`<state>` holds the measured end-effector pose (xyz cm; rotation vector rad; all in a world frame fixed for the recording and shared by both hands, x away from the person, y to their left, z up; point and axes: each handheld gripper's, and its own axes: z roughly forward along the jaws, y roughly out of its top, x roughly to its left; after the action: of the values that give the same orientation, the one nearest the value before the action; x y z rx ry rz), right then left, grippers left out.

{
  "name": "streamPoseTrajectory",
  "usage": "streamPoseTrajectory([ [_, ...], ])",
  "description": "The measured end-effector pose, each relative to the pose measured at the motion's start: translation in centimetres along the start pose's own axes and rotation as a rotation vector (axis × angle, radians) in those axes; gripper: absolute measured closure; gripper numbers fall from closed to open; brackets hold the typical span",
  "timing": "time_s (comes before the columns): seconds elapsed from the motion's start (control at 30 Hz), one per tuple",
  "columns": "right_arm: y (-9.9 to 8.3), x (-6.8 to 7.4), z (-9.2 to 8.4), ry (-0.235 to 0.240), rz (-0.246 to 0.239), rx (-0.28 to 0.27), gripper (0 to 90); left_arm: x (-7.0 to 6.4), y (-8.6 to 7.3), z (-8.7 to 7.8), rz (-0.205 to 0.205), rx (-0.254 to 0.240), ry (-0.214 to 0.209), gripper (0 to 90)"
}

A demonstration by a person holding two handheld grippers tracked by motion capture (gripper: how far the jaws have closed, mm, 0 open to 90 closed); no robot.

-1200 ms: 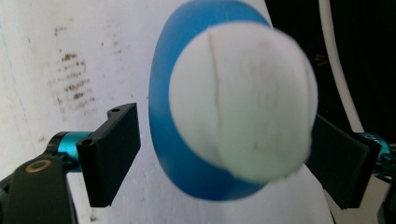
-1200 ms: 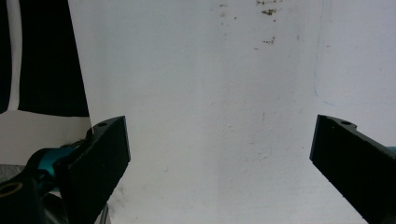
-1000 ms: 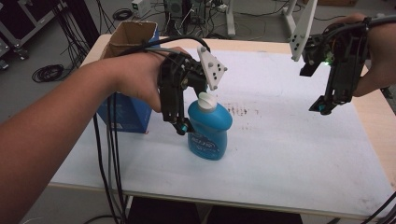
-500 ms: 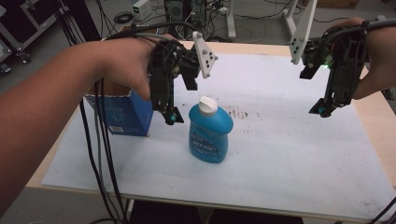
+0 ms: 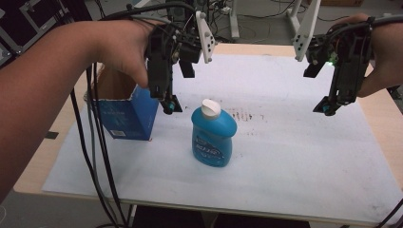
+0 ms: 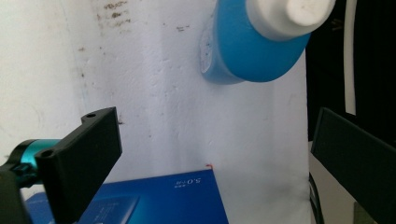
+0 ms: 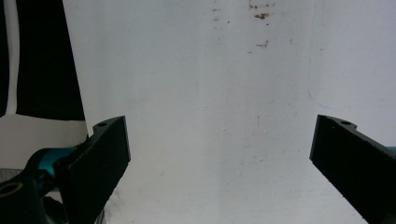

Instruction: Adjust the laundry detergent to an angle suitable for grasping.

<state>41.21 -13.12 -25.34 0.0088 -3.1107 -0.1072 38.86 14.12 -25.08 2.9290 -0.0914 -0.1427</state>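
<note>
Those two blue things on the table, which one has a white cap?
The blue bottle, standing upright mid-table on the white sheet. The other, the blue box to its left, is an open-topped carton with no cap.

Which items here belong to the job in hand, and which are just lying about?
In the job:
- blue bottle, upright, white cap
- left tool, open, just been opening, nothing between its jaws

Lying about:
- blue box, open-topped, left of the bottle
- right tool, open and empty

A pale wooden worktop (image 5: pixel 380 142) carries a large white sheet (image 5: pixel 294 156) marked with faint brownish smudges. Beyond its far edge, a grey floor (image 5: pixel 43 28) holds tangled black cables (image 5: pixel 218 9), white metal stand legs (image 5: pixel 306 23) and dark equipment frames (image 5: pixel 19 19).
</note>
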Motion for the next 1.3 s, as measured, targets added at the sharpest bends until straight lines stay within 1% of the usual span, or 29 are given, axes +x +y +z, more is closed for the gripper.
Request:
streamPoseTrajectory([
  [0.17,-0.2,-0.4,-0.3,-0.002,0.012,-0.004,4.0,0.9,0.2,-0.5,-0.029,0.044,-0.006,1.7],
  [0.27,-0.2,-0.7,-0.3,0.0,0.011,-0.008,4.0,1.5,0.2,-1.1,-0.056,0.074,-0.006,1.7],
  [0.4,-0.2,-0.8,-0.3,0.003,0.012,-0.007,4.0,2.2,0.3,-1.9,-0.068,0.096,0.01,1.7],
  [0.47,-0.2,-0.9,-0.2,0.005,0.013,-0.008,4.0,2.5,0.2,-2.2,-0.059,0.097,0.029,1.7],
  [0.53,-0.3,-1.0,-0.2,0.007,0.014,-0.011,4.0,2.7,0.1,-2.3,-0.061,0.098,0.03,1.7],
  [0.6,-0.4,-1.2,-0.2,0.006,0.014,-0.01,4.0,2.9,0.1,-2.2,-0.078,0.106,0.027,1.7],
  [0.73,-0.6,-1.3,-0.2,0.008,0.017,-0.016,4.0,3.4,0.0,-1.9,-0.092,0.121,0.022,1.8],
  [0.83,-0.8,-1.5,-0.2,0.006,0.023,-0.006,4.0,3.6,-0.1,-1.8,-0.113,0.13,0.023,1.8],
  [0.93,-0.9,-1.5,-0.3,0.001,0.034,-0.012,4.0,3.5,-0.1,-1.8,-0.109,0.143,0.034,1.8],
  [1.0,-1.0,-1.4,-0.5,0.0,0.035,-0.016,4.0,3.4,-0.1,-1.9,-0.108,0.139,0.041,1.8],
  [1.1,-0.9,-1.4,-0.6,-0.003,0.028,-0.006,4.0,3.3,-0.2,-1.9,-0.107,0.139,0.041,1.8],
  [1.13,-0.9,-1.3,-0.8,-0.002,0.038,-0.004,4.0,3.3,-0.2,-1.9,-0.111,0.14,0.041,1.8],
  [1.2,-0.8,-1.4,-1.0,-0.01,0.036,-0.007,4.0,3.4,-0.2,-1.8,-0.108,0.147,0.035,1.8],
  [1.3,-0.7,-1.6,-1.2,-0.012,0.034,-0.011,4.0,3.6,-0.2,-1.7,-0.111,0.144,0.034,1.8],
])
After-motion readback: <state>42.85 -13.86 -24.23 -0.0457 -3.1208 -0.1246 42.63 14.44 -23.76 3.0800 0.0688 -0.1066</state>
